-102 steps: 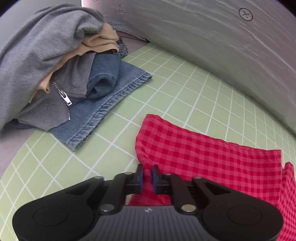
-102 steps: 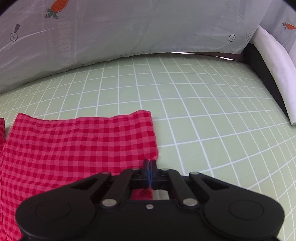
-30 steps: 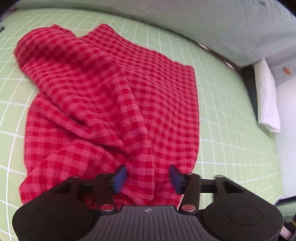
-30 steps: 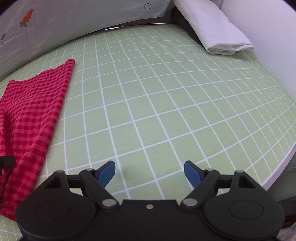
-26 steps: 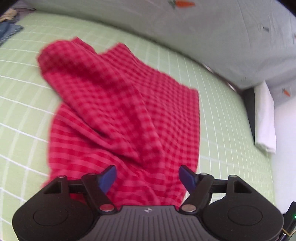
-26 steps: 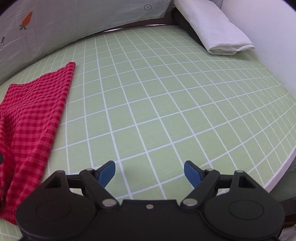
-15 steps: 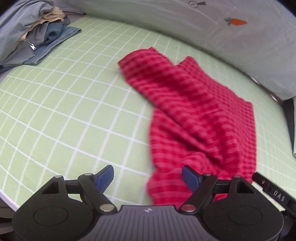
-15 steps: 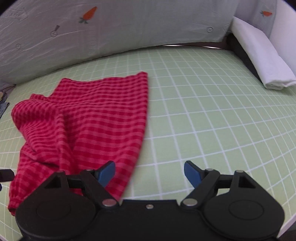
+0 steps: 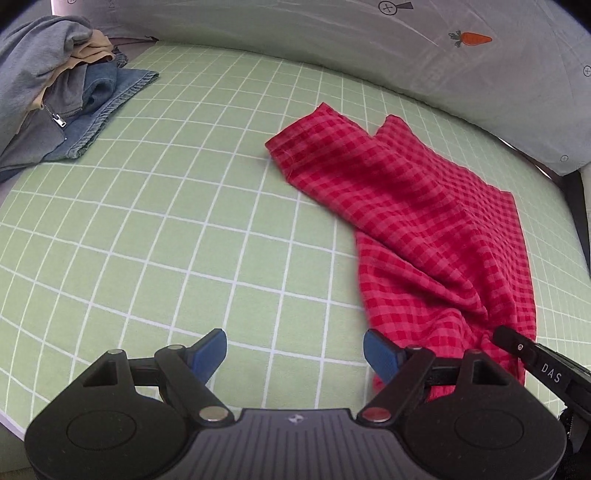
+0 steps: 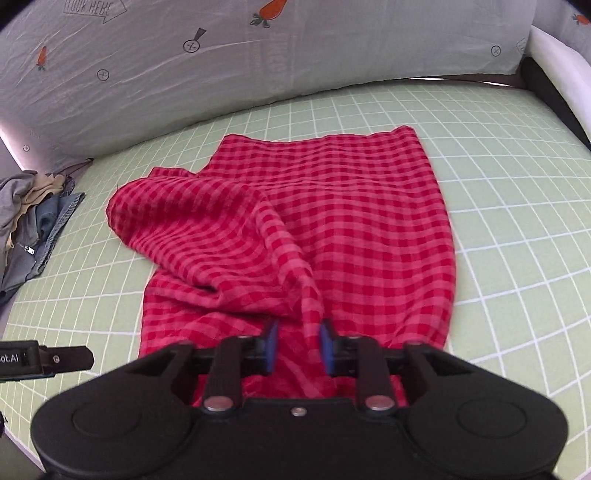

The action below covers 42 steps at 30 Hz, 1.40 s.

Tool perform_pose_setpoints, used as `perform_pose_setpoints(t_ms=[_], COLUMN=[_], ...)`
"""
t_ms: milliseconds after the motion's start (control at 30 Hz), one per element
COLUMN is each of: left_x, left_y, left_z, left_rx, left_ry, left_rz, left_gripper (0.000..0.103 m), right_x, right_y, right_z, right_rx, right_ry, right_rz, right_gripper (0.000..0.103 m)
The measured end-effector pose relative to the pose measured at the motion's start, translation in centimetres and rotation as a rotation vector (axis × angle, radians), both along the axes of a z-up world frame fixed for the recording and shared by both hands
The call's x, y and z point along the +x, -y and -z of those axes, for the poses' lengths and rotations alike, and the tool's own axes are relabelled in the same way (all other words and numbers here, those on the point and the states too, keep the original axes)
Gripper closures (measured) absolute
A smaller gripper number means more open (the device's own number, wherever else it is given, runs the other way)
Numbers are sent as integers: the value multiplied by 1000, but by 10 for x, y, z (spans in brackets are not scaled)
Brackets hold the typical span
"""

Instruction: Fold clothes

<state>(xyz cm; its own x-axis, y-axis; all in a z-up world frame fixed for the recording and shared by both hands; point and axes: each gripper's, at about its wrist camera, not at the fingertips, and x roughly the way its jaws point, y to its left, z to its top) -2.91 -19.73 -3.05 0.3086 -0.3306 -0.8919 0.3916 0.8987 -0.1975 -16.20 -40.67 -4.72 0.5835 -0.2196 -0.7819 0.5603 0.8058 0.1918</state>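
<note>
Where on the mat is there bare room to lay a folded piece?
Bare mat lies between the clothes pile and the red checked cloth, and right of the cloth. The pile's corner is crowded.

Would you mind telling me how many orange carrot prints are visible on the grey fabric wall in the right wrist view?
3. One carrot sits top centre, one carrot at the far left, and one carrot at the top right edge. Others may lie outside the frame.
</note>
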Motion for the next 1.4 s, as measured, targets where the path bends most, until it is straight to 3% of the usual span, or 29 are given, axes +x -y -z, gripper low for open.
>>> perform_pose_setpoints(t_ms=[167, 267, 500, 567, 667, 933, 1133, 1400], left_x=[1, -3, -17, -17, -15, 3, 30, 84], left_y=[9, 23, 48, 48, 46, 25, 10, 29], left_z=[-1, 2, 10, 11, 12, 11, 16, 24], left_rx=[-20, -23, 24, 38, 56, 105, 110, 101], left_ry=[2, -8, -10, -8, -8, -8, -34, -24], left_rz=[35, 57, 85, 62, 18, -103, -196, -200], left_gripper=[21, 21, 21, 18, 15, 12, 12, 11], right_x=[-20, -37, -50, -51, -47, 2, 48, 126], right_y=[8, 21, 38, 39, 39, 42, 46, 35], right_z=[-27, -36, 12, 9, -8, -16, -20, -5], right_rx=[-76, -101, -43, -59, -109, -186, -189, -237], right_ry=[102, 116, -90, -87, -26, 12, 38, 0], right_rz=[35, 80, 95, 87, 58, -25, -113, -279], right_gripper=[103, 103, 97, 70, 58, 33, 32, 33])
